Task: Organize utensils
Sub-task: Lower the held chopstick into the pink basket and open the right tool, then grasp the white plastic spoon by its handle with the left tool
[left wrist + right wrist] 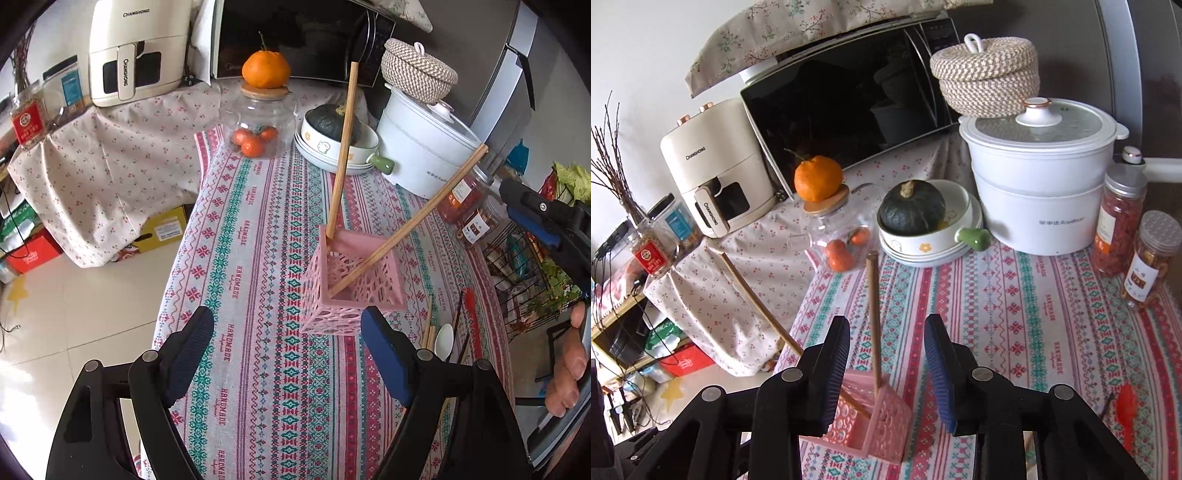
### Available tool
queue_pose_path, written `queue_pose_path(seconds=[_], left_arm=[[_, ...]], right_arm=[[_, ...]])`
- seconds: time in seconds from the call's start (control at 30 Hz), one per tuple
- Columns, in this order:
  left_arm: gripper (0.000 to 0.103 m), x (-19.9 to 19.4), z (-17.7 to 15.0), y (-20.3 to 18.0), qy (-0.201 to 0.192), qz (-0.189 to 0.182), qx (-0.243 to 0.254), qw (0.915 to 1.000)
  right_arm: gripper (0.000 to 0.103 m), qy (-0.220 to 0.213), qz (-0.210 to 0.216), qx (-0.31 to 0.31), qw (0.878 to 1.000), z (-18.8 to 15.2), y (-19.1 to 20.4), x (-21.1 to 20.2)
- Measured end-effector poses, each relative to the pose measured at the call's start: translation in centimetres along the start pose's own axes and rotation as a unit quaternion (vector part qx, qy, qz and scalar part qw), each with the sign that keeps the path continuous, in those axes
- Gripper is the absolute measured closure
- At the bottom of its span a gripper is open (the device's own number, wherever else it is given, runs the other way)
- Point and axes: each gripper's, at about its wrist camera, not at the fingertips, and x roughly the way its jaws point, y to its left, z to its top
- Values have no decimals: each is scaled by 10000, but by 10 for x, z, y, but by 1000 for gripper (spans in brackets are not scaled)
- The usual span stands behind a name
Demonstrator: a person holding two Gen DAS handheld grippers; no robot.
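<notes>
We held the left gripper (286, 354) low over the patterned tablecloth (258, 258), its jaws spread wide with nothing between them, just short of the pink lattice holder (351, 280). That holder stood near the middle of the table with two wooden chopsticks (343, 147) in it: one leaned nearly upright in a far corner, the other slanted low across the opening toward the white steamer pot (424, 155). Our right gripper (886, 369) hung just above the holder, jaws parted and pinching nothing (the upright chopstick showed in the gap between the pads but touched neither). More utensils lay on the cloth beside the holder: a white spoon (443, 339), a red-handled piece (471, 317) and some dark chopsticks. Behind stood a glass jar of tangerines (258, 125) and a bowl with a dark squash (332, 122).
</notes>
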Motion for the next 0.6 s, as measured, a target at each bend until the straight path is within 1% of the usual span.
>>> queue_pose_path(seconds=[0.13, 0.23, 0.4, 0.5, 0.6], left_arm=[[19, -1, -6, -9, 77, -92, 114, 9999], [19, 0, -12, -22, 216, -211, 300, 9991], [19, 3, -25, -46, 459, -325, 699, 9960], [19, 7, -35, -61, 621, -375, 893, 9934], [19, 13, -49, -80, 799, -438, 1177, 9889]], right_arm=[[43, 165, -284, -14, 9995, -9, -23, -21], [34, 356, -554, 9, 9978, -21, -44, -31], [29, 912, -788, 122, 9926, -42, -76, -39], [28, 1269, -1040, 137, 9863, -55, -93, -40], [27, 1551, -1169, 295, 9805, -68, -115, -41]])
